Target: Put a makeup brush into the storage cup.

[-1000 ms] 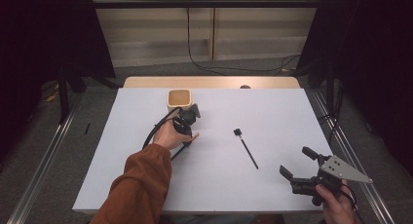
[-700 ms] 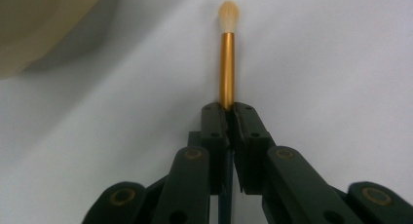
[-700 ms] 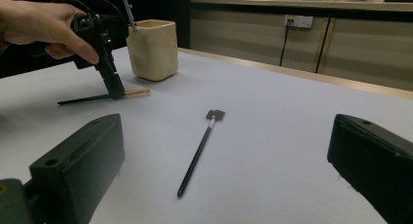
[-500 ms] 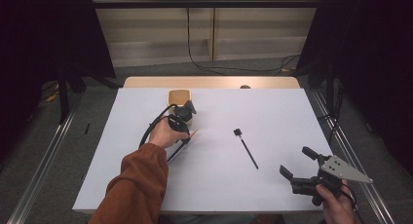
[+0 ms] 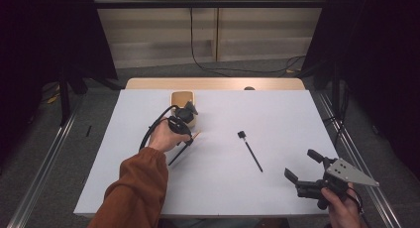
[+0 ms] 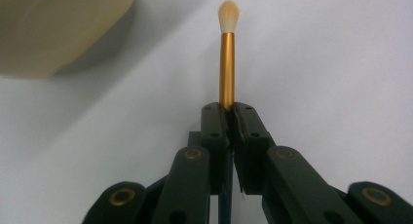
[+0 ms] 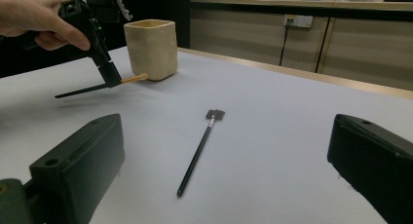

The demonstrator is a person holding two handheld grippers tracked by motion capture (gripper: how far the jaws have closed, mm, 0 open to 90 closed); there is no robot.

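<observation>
High view: 2 brushes, 1 cup [image 5: 182,100]. Left tool [image 5: 190,137] clamps the gold-handled brush [image 5: 194,136] just beside the cup; black brush [image 5: 250,151] lies mid-desk [image 5: 277,114].
Left tool view: jaws closed on the gold ferrule, bristles forward.
Right tool view: right tool [image 7: 224,185] jaws wide apart, nothing between them.

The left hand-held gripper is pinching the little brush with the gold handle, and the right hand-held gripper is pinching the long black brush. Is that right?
Not quite. The right hand-held gripper holds nothing; its jaws stand open. The high view shows the long black flat-headed brush lying free on the white table. The left hand-held gripper does pinch the gold-handled brush with pale bristles.
</observation>
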